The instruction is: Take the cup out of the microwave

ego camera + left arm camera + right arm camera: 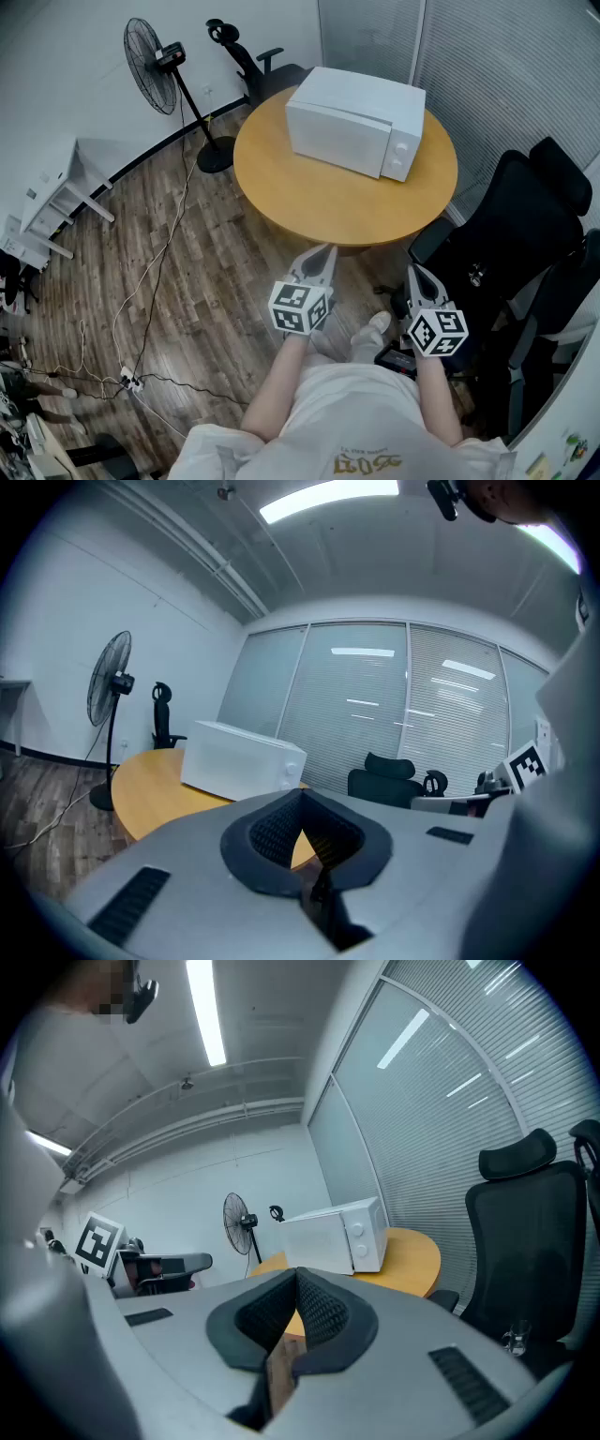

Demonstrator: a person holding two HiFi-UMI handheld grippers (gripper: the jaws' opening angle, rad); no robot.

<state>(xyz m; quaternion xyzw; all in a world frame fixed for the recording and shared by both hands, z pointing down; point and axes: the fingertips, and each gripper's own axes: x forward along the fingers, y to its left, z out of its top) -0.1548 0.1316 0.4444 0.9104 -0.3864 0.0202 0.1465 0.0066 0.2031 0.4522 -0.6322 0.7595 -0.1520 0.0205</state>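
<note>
Nearest: left gripper [322,253] and right gripper [417,274], both jaws closed and empty, well short of the table [300,202]. On it the microwave [354,131], door shut; cup unseen, likely inside. Best to step in, open the door first, then reach level.

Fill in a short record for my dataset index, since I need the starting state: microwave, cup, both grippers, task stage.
microwave: white, door closed, on the round wooden table
cup: not visible in any view
left gripper: fingers together, nothing held, on the near side of the table
right gripper: fingers together, nothing held, beside the left one
task stage: door not yet opened
</note>
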